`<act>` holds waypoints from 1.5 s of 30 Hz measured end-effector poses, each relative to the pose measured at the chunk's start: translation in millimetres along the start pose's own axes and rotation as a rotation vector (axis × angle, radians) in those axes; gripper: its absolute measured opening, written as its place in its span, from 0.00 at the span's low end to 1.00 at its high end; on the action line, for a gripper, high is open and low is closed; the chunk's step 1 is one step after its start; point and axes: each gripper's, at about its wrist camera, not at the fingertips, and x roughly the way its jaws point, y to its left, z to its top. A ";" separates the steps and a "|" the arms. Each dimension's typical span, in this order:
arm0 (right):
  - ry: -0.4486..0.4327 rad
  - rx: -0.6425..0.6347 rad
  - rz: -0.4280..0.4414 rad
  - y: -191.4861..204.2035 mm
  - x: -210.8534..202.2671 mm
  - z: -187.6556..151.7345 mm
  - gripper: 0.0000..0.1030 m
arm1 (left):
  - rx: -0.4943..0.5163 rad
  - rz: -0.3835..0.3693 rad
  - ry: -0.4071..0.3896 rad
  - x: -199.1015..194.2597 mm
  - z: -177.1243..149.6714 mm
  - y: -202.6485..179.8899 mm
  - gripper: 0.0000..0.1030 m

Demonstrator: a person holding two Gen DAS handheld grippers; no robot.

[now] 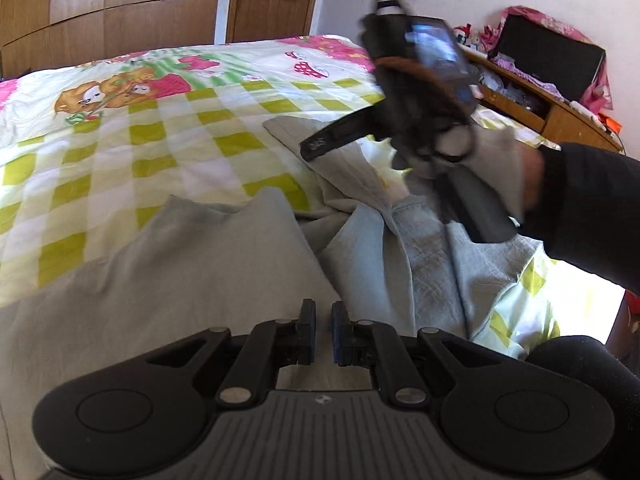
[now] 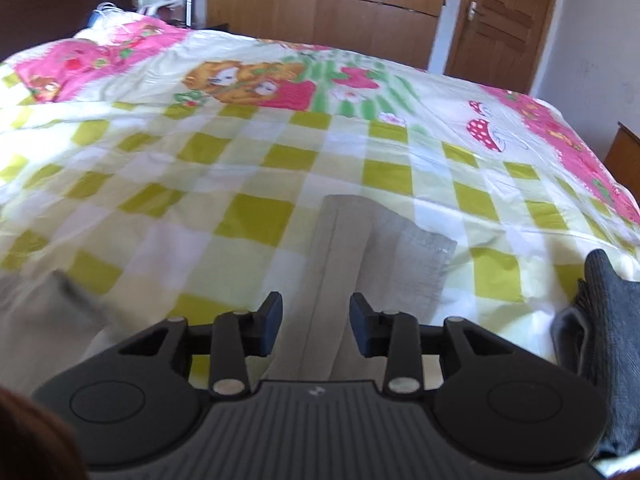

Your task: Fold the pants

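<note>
Grey pants (image 1: 192, 264) lie crumpled on the bed's checked cover (image 1: 120, 128), with one leg stretching away toward the right gripper. My left gripper (image 1: 323, 328) hovers just over the near part of the pants, its jaws nearly together with a narrow gap and no cloth seen between them. In the right wrist view, the leg end (image 2: 360, 248) lies flat on the cover. My right gripper (image 2: 316, 326) is open above that leg, with the cloth showing between its fingers. The right gripper also shows, blurred, in the left wrist view (image 1: 320, 146).
A wooden wardrobe (image 2: 320, 4) and a door (image 2: 504, 20) stand beyond the bed. A wooden desk (image 1: 552, 108) with a black monitor and clutter stands at the right. A dark grey folded cloth (image 2: 604, 328) lies at the bed's right edge.
</note>
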 end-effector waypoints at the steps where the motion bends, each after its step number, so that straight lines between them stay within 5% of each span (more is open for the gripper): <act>1: 0.011 -0.001 -0.016 -1.6 10.6 1.1 0.35 | -0.003 -0.008 0.001 4.2 2.0 -1.1 0.22; 3: 0.014 0.027 0.002 -7.8 20.5 2.4 0.32 | -0.006 -0.015 0.001 8.5 5.4 -3.6 0.22; 5: 0.012 0.040 0.020 -14.1 22.3 5.8 0.03 | 0.008 -0.004 0.006 12.0 8.1 -7.9 0.22; 8: -0.029 0.150 0.079 -39.6 4.3 12.6 0.02 | 0.016 -0.004 0.009 11.6 13.2 -15.0 0.22; 12: -0.158 0.376 0.166 -101.8 -68.7 -5.0 0.02 | 0.056 -0.021 -0.016 9.3 22.7 -29.3 0.22; 18: -0.277 0.683 0.086 -189.4 -175.5 -109.7 0.02 | 0.109 -0.094 -0.002 24.1 27.6 -66.2 0.23; 20: -0.222 0.730 -0.008 -206.1 -177.1 -150.2 0.03 | 0.134 -0.114 0.027 37.5 26.9 -82.2 0.24; 24: -0.135 0.828 -0.003 -229.2 -162.2 -195.1 0.10 | 0.184 -0.125 0.094 63.8 25.3 -109.3 0.23; 27: -0.174 0.813 -0.004 -233.7 -164.0 -197.9 0.18 | 0.203 -0.125 0.116 70.9 24.0 -120.8 0.24; 29: -0.180 0.817 0.036 -238.1 -159.5 -196.0 0.34 | 0.211 -0.123 0.127 74.3 22.7 -125.2 0.24; 36: -0.199 0.921 0.156 -252.3 -155.0 -198.7 0.38 | 0.224 -0.131 0.138 79.9 24.6 -134.0 0.24; 39: -0.125 0.853 0.114 -253.3 -142.7 -182.5 0.44 | 0.219 -0.138 0.135 83.0 24.9 -133.9 0.24; 40: -0.078 0.843 0.100 -253.1 -132.9 -177.8 0.43 | 0.216 -0.135 0.135 84.1 24.6 -133.4 0.24; 42: -0.014 0.873 0.123 -254.1 -113.8 -172.5 0.11 | 0.203 -0.133 0.133 84.1 25.2 -130.6 0.24; 43: 0.006 0.899 0.148 -254.6 -107.8 -168.6 0.04 | 0.193 -0.133 0.131 82.8 26.4 -128.1 0.24; 45: -0.032 0.914 0.213 -252.8 -106.1 -149.7 0.04 | 0.192 -0.114 0.120 77.0 30.5 -123.7 0.24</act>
